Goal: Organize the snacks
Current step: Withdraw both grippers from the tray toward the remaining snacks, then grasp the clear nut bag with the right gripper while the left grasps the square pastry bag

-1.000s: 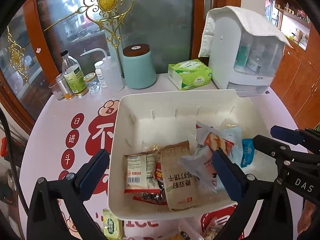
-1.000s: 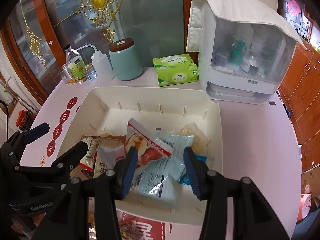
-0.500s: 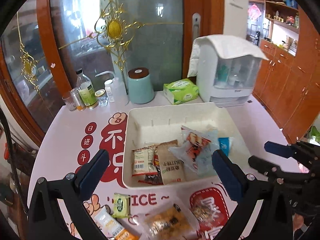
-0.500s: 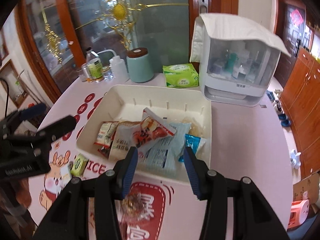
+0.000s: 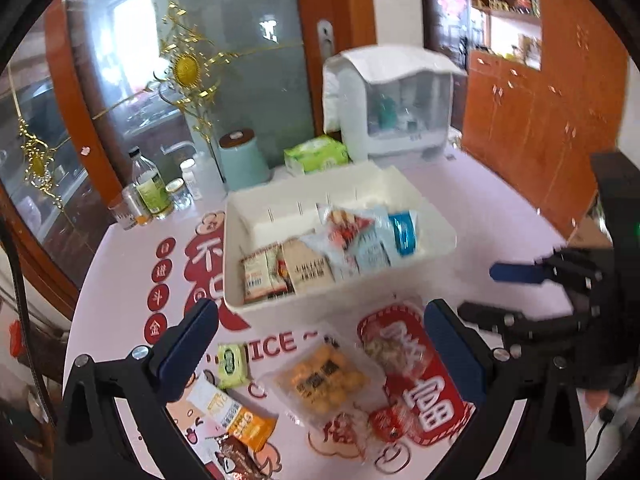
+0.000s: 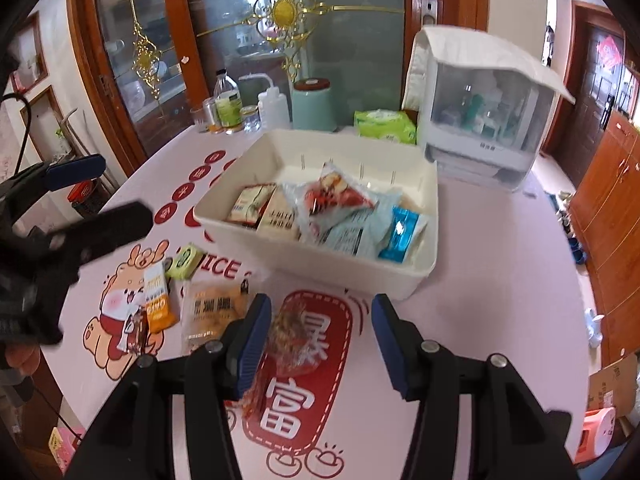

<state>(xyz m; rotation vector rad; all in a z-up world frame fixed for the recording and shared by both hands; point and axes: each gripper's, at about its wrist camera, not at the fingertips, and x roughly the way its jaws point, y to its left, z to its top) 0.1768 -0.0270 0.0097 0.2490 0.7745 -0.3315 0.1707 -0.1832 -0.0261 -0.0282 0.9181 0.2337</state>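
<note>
Left wrist: crinkly clear-wrapped snacks (image 5: 320, 376).

Left hand-held gripper (image 5: 320, 344) and right hand-held gripper (image 6: 316, 340) both gape, empty.

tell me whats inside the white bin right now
The white bin holds a pile of snack packets: a red-printed clear bag on top, a blue packet, a brown packet. Anything beneath the pile is covered.
</note>
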